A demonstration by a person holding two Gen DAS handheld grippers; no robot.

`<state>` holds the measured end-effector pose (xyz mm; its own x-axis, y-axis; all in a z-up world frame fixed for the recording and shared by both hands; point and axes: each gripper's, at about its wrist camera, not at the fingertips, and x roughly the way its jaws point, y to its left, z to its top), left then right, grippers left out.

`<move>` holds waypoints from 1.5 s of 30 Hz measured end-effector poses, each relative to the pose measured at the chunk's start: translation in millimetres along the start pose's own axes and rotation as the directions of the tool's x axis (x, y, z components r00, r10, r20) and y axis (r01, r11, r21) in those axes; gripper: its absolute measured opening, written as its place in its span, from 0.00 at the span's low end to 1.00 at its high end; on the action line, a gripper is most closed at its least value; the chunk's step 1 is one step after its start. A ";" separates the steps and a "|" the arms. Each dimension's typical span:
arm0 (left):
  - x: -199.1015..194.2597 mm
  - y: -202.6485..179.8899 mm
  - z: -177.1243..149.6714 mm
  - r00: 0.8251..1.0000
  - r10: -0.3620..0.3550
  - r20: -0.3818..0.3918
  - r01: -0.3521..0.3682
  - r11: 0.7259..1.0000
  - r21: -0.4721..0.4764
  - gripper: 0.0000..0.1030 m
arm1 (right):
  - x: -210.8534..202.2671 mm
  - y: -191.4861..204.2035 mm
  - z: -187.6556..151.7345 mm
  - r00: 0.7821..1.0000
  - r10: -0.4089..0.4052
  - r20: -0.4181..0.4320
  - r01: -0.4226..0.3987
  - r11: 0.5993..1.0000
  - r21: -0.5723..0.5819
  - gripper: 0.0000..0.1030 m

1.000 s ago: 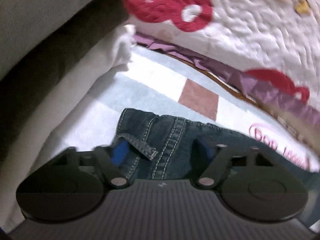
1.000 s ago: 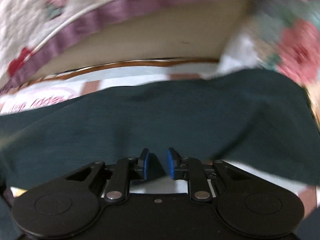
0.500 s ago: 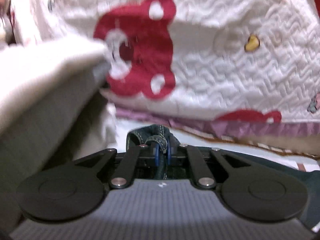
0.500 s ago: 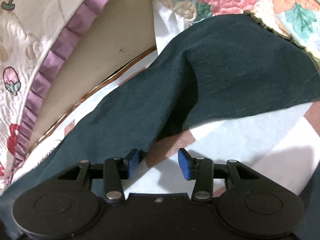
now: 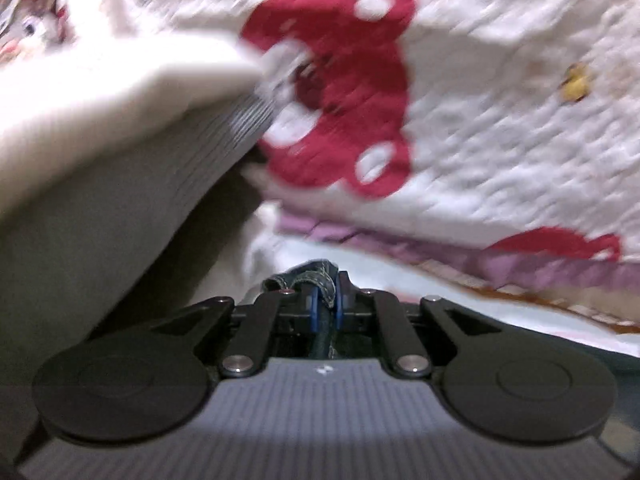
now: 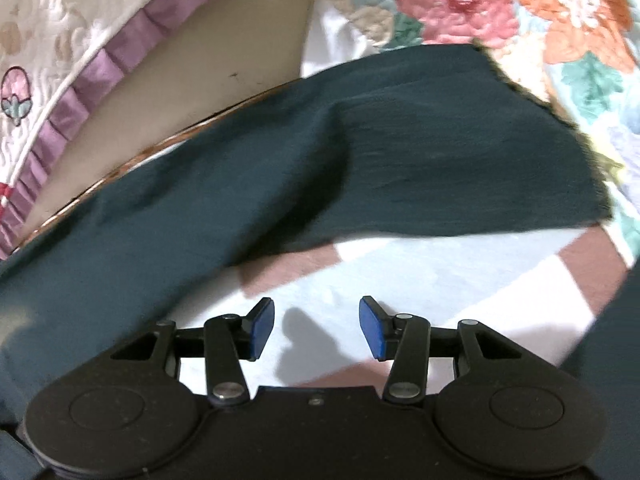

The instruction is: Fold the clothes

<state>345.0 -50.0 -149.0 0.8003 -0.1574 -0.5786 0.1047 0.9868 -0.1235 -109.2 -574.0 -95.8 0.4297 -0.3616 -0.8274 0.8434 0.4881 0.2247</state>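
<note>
In the left wrist view my left gripper (image 5: 325, 300) is shut on a bunched fold of blue denim jeans (image 5: 316, 276) with pale stitching; the cloth sticks up between the blue pads and most of the garment is hidden below the gripper body. In the right wrist view my right gripper (image 6: 316, 326) stands open above a white and brown checked sheet (image 6: 420, 280), nothing between its blue pads (image 6: 262, 326). A dark teal garment (image 6: 360, 152) lies spread and creased across the sheet just beyond and to the left of the fingers.
A white quilt with red bear shapes (image 5: 460, 100) and a purple frill hangs behind. A thick cream and grey ribbed bundle (image 5: 120, 140) crowds the left. A floral quilt (image 6: 520, 12) lies at the right, a beige wall panel (image 6: 224, 52) behind the teal cloth.
The left gripper shut on the jeans' fold and lifted it toward the bear quilt. The right gripper opened, letting go of the teal garment, and drew back over the checked sheet.
</note>
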 end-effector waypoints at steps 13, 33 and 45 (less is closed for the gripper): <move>-85.7 -80.5 -5.6 0.938 -0.308 -0.158 0.333 0.929 0.160 0.57 | -15.6 -85.7 8.0 0.988 -0.091 0.123 0.047 0.947 0.319 0.52; -130.8 -201.2 -129.6 0.688 -0.502 -0.525 0.721 0.557 0.412 0.64 | 21.9 -127.6 37.7 0.940 -0.209 0.269 0.060 0.878 0.474 0.69; -121.3 -198.0 -122.1 0.660 -0.520 -0.542 0.744 0.552 0.377 0.65 | -50.3 -96.8 103.1 0.847 -0.201 0.493 0.070 0.960 0.271 0.02</move>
<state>155.1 -230.9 -152.7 0.1542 -0.6377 -0.7547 0.8758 0.4418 -0.1944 -179.2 -684.9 -22.9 0.3536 -0.7956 -0.4920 0.9270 0.2279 0.2977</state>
